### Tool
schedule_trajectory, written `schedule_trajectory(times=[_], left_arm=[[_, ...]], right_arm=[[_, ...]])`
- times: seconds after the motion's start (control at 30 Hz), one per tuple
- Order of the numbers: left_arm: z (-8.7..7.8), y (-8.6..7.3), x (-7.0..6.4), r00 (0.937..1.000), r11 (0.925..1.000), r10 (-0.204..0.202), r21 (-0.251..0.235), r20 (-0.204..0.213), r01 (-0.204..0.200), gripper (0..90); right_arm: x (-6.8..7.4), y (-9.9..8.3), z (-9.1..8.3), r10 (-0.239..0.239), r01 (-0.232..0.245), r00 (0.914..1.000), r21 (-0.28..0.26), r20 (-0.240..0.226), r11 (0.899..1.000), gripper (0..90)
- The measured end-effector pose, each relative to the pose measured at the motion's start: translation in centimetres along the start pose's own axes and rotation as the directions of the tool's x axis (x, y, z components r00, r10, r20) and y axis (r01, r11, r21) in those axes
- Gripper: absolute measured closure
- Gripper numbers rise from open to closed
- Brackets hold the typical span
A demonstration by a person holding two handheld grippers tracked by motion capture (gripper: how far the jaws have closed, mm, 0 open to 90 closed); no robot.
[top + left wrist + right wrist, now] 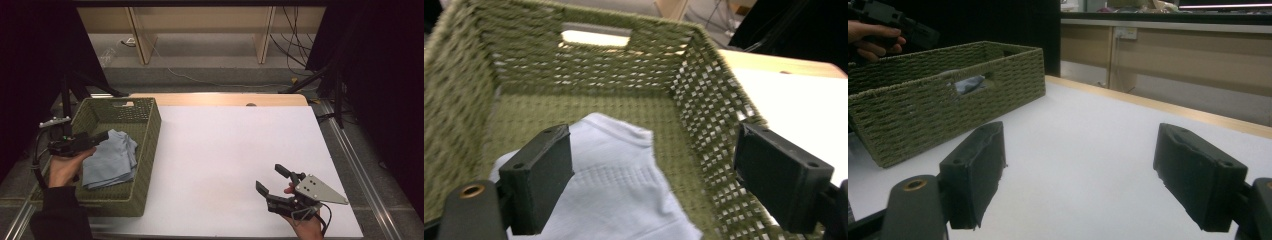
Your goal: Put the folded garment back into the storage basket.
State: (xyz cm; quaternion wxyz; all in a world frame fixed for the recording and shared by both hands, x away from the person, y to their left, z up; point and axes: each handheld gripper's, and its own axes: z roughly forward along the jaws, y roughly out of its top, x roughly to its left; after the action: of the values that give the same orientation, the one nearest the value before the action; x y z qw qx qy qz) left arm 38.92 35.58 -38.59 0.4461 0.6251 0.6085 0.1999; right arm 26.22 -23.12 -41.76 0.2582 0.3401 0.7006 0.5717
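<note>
— Where does the basket point(142, 165) sit?
— At the left edge of the table point(225, 150), with the cloth point(112, 157) inside it.
— And the grippers?
— The left gripper point(100, 137) hangs over the cloth; the right gripper point(272, 180) sits near the table's front right.

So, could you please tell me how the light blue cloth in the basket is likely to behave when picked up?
The light blue cloth lies folded and rumpled in the green woven basket, so it will probably droop and unfold. It looks thin, likely light. The open left gripper may catch only one layer.
</note>
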Motion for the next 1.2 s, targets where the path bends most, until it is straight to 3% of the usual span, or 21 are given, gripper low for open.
schedule_trajectory(times=[0.13, 0.37, 0.67, 1.2], left_arm=[[0.1, 0.2, -1.0, 0.9996, 0.9996, 0.028, -0.004, 0.008, -0.028, 15.8], [0.2, 0.4, -2.5, 0.9970, 0.9990, 0.042, -0.015, 0.064, -0.042, 15.8], [-0.1, 0.8, -4.5, 0.9893, 0.9966, 0.065, -0.058, 0.131, -0.058, 15.8], [0.3, 0.7, -6.8, 0.9761, 0.9945, 0.094, -0.063, 0.196, -0.083, 15.8]], right_arm=[[0.0, 0.0, 0.0, 0.000, 0.000, 1.0000, -0.001, 0.000, 1.000, 21.6], [0.0, 0.0, 0.0, -0.001, 0.001, 1.0000, 0.000, -0.001, 1.000, 21.6], [0.0, 0.0, 0.0, -0.002, 0.002, 1.0000, 0.000, -0.001, 1.000, 21.6], [0.0, 0.0, 0.0, -0.003, 0.003, 1.0000, 0.004, -0.003, 1.000, 21.7]])
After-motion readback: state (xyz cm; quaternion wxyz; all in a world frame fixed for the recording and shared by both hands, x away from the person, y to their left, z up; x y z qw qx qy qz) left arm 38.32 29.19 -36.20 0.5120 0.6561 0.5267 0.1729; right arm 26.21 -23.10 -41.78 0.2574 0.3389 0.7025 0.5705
